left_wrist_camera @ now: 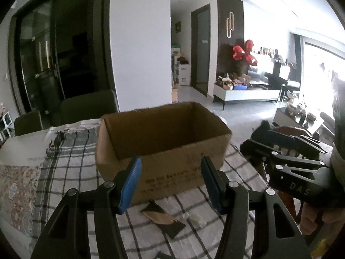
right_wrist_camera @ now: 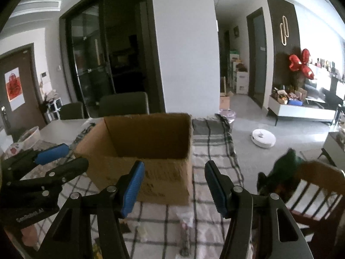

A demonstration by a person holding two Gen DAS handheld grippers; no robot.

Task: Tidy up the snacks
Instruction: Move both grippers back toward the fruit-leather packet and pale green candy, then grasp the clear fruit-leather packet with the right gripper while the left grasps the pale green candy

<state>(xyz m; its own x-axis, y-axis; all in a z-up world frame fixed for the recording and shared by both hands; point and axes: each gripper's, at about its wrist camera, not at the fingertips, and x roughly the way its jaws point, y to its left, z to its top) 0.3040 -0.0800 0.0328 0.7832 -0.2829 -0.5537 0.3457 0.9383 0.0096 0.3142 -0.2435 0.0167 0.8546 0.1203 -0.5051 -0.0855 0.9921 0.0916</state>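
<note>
1. Brown cardboard box [left_wrist_camera: 163, 142] with an open top sits on the checked black-and-white tablecloth [left_wrist_camera: 71, 157], in front of both tongs. What is inside it cannot be seen.
2. The left gripper [left_wrist_camera: 171, 183] points forward and a bit down at the box. Its blue pads [left_wrist_camera: 130, 185] are apart, with nothing between them.
3. The right gripper [right_wrist_camera: 174, 187] points the same way, just beside the left one. Its tongs are apart too, and they hold nothing.
4. A hand [left_wrist_camera: 312, 220] wraps around the right gripper's handle at the edge of the left view.
5. Small snack packets [left_wrist_camera: 160, 218] lie on the cloth, just this side of the box and under the left tongs. They are blurry.
6. A brown wooden chair [right_wrist_camera: 312, 190] stands to the right of the table.
</note>
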